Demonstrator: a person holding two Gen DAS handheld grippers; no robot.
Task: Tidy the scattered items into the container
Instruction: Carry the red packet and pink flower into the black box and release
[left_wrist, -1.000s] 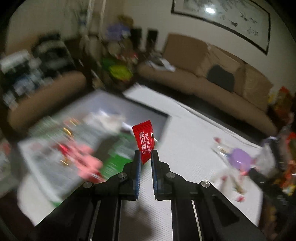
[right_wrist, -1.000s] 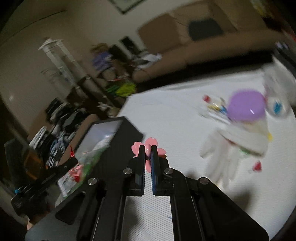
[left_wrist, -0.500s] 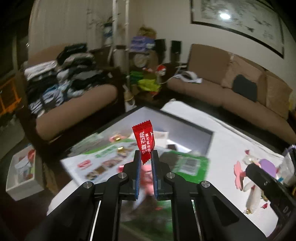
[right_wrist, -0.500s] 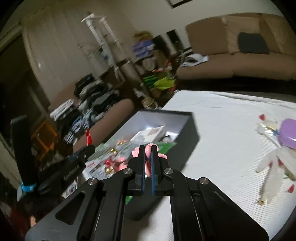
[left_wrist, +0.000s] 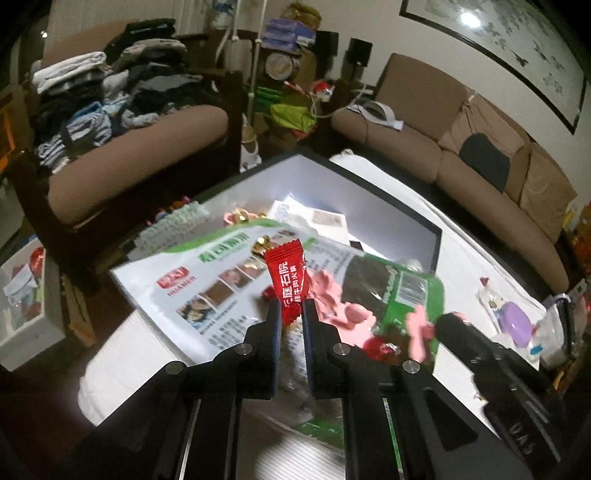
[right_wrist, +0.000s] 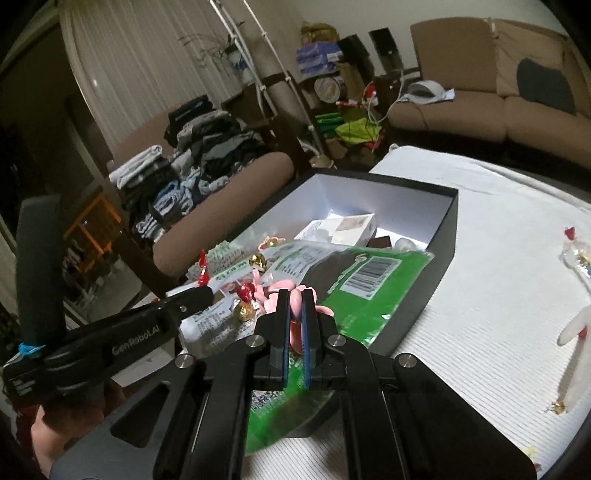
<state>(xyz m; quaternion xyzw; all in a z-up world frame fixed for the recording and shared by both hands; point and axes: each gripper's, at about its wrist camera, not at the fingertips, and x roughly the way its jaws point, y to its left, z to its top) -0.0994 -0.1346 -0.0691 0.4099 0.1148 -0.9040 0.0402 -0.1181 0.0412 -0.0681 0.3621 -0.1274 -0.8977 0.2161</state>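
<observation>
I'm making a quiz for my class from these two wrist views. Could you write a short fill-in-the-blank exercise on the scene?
1. The left gripper holds a ____ candy wrapper.
2. The right gripper is shut on a ____ flower-shaped piece.
3. Both grippers are over the black ____.
4. The green bag shows a ____ on a white label.

Missing words: red; pink; box; barcode
</observation>
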